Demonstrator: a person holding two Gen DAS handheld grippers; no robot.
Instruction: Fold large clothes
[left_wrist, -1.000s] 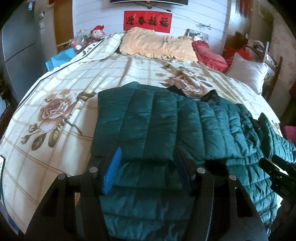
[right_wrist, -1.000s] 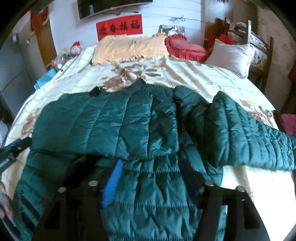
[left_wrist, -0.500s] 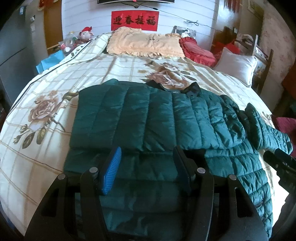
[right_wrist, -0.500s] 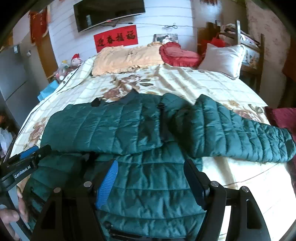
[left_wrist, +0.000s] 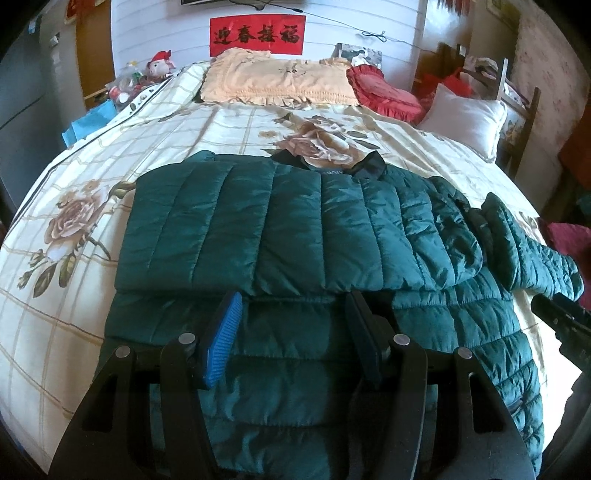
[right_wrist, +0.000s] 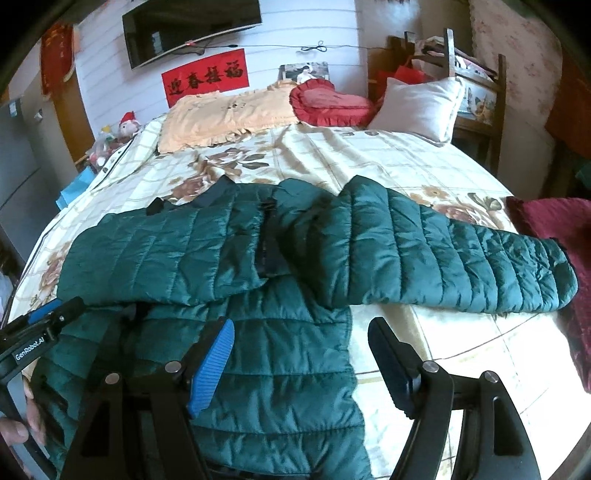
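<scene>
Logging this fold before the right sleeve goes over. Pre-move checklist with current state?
1. Left sleeve folded across the jacket body: ok.
2. Right sleeve lying flat on the bedspread, nothing on it: ok.
3. Right claw open, nothing between the pads: ok.
4. Left claw open above the jacket, no cloth pinched: ok.
5. Right claw lined up with the right sleeve: not ok; it hangs over the jacket's side edge, short of the sleeve.
6. Zipper and hem state: cannot tell.
</scene>
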